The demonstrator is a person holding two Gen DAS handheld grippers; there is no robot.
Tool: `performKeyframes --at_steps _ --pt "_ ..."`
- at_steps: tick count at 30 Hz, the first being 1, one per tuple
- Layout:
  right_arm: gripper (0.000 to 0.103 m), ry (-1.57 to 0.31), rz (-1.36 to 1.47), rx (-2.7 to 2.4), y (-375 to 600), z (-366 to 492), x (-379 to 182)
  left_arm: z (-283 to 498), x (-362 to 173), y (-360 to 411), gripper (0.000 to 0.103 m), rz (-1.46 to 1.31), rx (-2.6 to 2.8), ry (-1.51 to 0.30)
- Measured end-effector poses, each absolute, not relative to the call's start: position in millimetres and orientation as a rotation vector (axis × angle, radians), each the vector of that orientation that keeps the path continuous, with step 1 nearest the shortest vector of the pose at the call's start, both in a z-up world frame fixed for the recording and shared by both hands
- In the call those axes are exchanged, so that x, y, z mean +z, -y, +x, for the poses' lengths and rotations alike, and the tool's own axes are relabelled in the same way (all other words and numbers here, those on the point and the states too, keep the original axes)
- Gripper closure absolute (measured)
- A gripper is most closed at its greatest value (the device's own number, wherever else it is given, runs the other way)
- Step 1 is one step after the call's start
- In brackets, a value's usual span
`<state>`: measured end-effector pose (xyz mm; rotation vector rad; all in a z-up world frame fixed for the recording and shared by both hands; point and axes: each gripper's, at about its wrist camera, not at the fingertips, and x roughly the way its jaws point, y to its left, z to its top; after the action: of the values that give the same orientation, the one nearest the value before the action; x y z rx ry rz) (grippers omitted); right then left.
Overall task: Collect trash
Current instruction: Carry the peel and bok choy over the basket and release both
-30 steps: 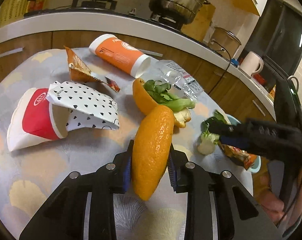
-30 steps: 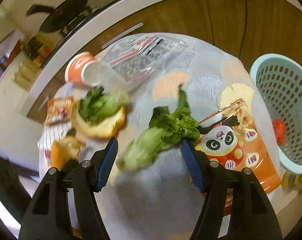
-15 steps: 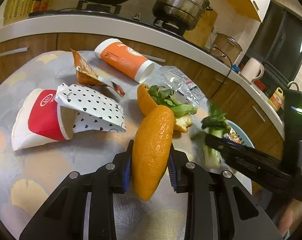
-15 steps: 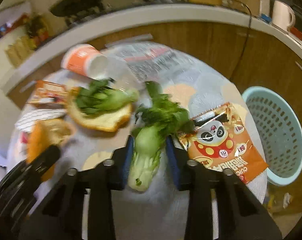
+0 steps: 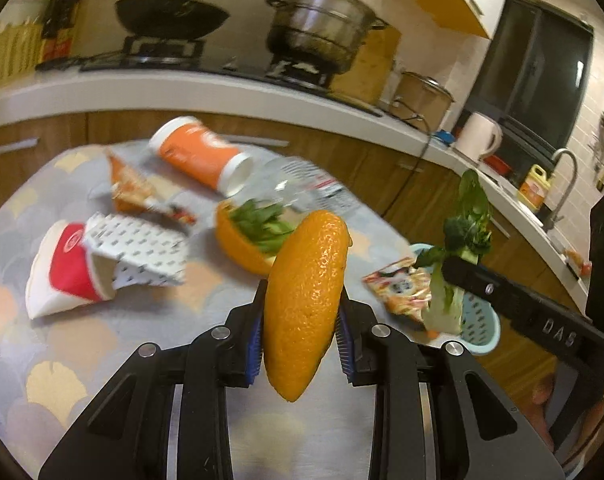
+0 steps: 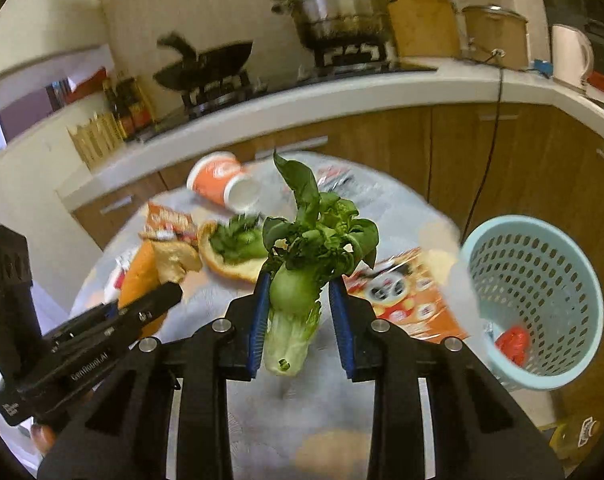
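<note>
An orange peel (image 5: pixel 306 300) stands upright between the blue pads of my left gripper (image 5: pixel 300 344), which is shut on it above the patterned table (image 5: pixel 102 340). In the right wrist view, my right gripper (image 6: pixel 298 308) is shut on a bok choy (image 6: pixel 298 292), stem down and leaves up, lifted off the table. A light blue trash basket (image 6: pixel 522 220) stands to the right beyond the table edge, with a red scrap (image 6: pixel 512 340) inside. The left gripper (image 6: pixel 162 296) with its peel (image 6: pixel 142 272) shows at the left there.
On the table lie a second peel holding greens (image 5: pixel 242 248), an orange cup (image 5: pixel 198 160), a red and white cup (image 5: pixel 66 268), a dotted paper bag (image 5: pixel 138 252), a clear wrapper (image 5: pixel 310 184) and a panda snack packet (image 6: pixel 402 296). The kitchen counter with stove and pots runs behind.
My right gripper closed on the bok choy and lifted it off the table, turning it upright. The left gripper rose a little with the orange peel still in it.
</note>
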<state>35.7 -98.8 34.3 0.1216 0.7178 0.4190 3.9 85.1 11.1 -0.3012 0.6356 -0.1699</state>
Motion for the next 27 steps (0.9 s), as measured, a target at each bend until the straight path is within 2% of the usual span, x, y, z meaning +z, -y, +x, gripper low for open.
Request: performKeyframes --at_steps 5,12,20,27 --pt "0.076 -0.647 0.145 0.354 142.8 32.3 55.6 11.6 29.3 -50.1 0.075 -0.262 -0.234 -0.633" --pt "0.076 -0.645 0.17 0.206 214.7 44.2 50.2 30.6 46.5 9.9 0.075 -0.201 -0.32 -0.645" --pt "0.076 -0.772 0.237 0.065 290.9 76.4 0.0 51.2 37.4 69.2 0.075 -0.163 -0.403 -0.698" --pt "0.076 -0.907 0.321 0.052 317.0 104.6 -52.6 79.6 21.8 112.7 0.075 -0.153 -0.454 -0.772"
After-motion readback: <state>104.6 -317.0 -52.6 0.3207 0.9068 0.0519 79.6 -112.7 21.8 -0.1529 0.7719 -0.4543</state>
